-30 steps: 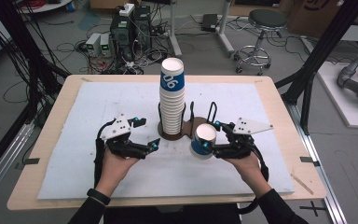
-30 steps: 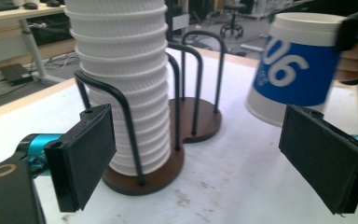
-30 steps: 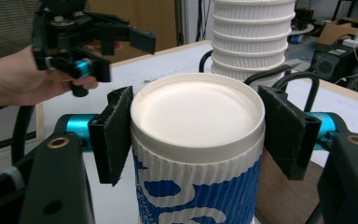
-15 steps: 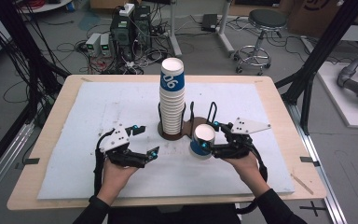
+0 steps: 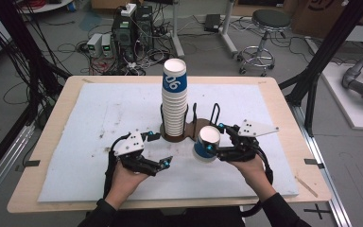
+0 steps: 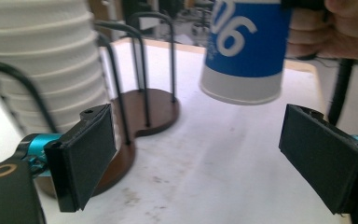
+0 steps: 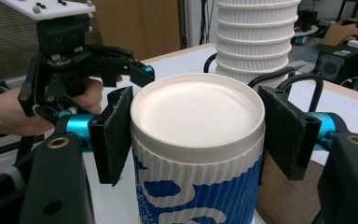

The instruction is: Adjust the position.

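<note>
Paper cup (image 5: 206,144), blue and white, sits clamped in our right gripper (image 7: 193,140) just beside the cup stack (image 5: 174,106) over the desk (image 5: 99,118). Probably light and crushable, so we squeeze gently near the stiffer rim. Left gripper (image 6: 205,154) hangs apart, holding nothing.

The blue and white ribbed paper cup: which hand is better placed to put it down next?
Right: the right gripper is shut on the blue and white ribbed paper cup. The left gripper is open and empty.
</note>
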